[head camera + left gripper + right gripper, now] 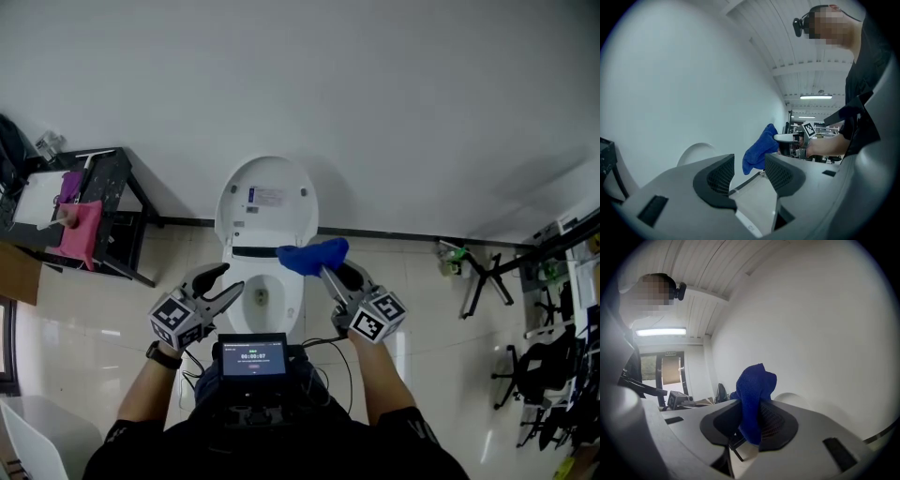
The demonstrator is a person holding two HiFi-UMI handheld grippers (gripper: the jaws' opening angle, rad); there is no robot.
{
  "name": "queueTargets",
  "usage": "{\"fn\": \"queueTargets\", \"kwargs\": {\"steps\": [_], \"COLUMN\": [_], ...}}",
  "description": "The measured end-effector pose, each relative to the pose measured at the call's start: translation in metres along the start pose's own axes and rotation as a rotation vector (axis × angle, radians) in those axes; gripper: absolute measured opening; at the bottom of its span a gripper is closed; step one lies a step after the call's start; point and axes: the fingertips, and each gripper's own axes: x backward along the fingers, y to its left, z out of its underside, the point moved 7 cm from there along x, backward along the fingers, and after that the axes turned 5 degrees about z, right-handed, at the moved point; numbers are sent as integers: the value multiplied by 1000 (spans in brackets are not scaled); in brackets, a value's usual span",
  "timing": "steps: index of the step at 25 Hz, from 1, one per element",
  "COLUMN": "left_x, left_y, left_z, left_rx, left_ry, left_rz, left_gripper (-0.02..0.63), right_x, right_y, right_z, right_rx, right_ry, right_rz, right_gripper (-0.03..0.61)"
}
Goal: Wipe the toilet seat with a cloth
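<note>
A white toilet stands against the wall with its lid raised and the seat down around the bowl. My right gripper is shut on a blue cloth, held above the seat's right side. In the right gripper view the blue cloth is pinched between the jaws and sticks up past them. My left gripper hangs open over the seat's left side with nothing in it. The left gripper view looks across its open jaws at the blue cloth and the right gripper.
A black rack with a pink cloth stands at the left against the wall. A tripod stand and dark chairs are at the right. A small screen sits at my chest.
</note>
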Motion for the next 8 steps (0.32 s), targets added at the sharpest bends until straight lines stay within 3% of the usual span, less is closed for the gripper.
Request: {"fn": "queueTargets", "kwargs": {"steps": [4, 8], "left_x": [-7, -11], "left_y": [-6, -1], "left_z": [-15, -8], "left_rx": [-7, -76], "left_ry": [-24, -17], "left_rz": [-1, 25], "left_gripper": [211, 212], "right_x": [-1, -1], "right_y": [2, 3], "right_z": [-6, -7], "right_rx": [-2, -2], "right_ry": [-14, -15], "right_rz": [-16, -29], "right_gripper": [107, 107]}}
